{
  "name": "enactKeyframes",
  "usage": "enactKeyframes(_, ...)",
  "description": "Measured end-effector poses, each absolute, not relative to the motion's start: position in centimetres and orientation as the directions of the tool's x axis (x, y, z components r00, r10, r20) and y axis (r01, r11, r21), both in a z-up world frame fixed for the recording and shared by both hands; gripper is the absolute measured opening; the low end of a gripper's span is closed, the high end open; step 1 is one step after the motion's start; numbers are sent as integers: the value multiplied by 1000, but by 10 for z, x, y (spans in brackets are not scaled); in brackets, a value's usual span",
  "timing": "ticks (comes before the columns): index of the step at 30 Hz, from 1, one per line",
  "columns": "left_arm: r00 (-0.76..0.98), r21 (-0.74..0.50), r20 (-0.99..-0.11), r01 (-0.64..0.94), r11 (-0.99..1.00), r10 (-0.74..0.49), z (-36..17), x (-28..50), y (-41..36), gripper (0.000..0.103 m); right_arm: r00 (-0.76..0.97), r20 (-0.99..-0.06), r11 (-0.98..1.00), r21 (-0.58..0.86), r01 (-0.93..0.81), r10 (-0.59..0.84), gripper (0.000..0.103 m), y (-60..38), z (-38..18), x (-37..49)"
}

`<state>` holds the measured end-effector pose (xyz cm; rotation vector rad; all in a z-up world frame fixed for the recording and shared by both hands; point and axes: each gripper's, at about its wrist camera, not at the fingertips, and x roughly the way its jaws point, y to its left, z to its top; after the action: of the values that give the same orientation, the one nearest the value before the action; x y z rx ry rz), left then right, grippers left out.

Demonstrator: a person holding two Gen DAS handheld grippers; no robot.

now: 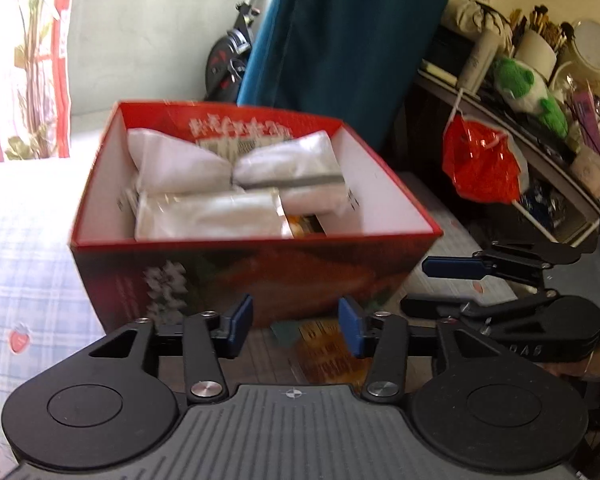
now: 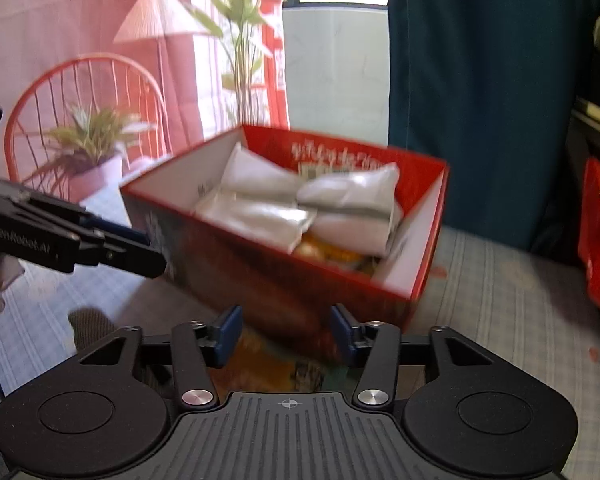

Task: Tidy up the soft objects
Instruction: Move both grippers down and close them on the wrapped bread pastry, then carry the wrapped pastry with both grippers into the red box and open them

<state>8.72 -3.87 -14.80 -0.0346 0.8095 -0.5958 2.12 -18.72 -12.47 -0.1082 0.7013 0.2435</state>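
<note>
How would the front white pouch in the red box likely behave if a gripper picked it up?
The front white pouch looks puffy and creased, so it would probably sag rather than stay stiff. Its shiny wrapper suggests it may slip between pads. It lies loosely on other pouches in the red box, so lifting it could shift neighbours.

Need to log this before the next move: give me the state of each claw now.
Left claw: open, holding nothing, just in front of the red box.
Right claw: open, holding nothing, also near the box.

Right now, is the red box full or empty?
Nearly full. The open red box holds several white soft packets piled close to its rim, with something orange underneath.
</note>
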Motion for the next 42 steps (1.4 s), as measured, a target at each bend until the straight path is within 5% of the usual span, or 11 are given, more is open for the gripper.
enactKeyframes(7, 435, -305, -728, 488, 818, -530, -185, 90, -51, 53, 652, -738, 957, -25, -288, 176, 73, -184, -163, 9)
enactKeyframes(15, 345, -385, -751, 464, 798, -563, -221, 100, -66, 55, 593, -783, 956, 7, -293, 187, 76, -185, -187, 7)
enactKeyframes(26, 318, -458, -728, 433, 776, -607, -242, 110, -71, 62, 582, -784, 953, 42, -299, 217, 65, -189, -197, 18)
enactKeyframes(31, 287, -499, -714, 431, 752, -639, -244, 113, -70, 60, 565, -785, 948, 86, -307, 254, 43, -185, -198, 21)
enactKeyframes(42, 340, -472, -682, 471, 745, -648, -216, 102, -60, 59, 601, -758, 938, 41, -343, 253, 40, -166, -172, 17)
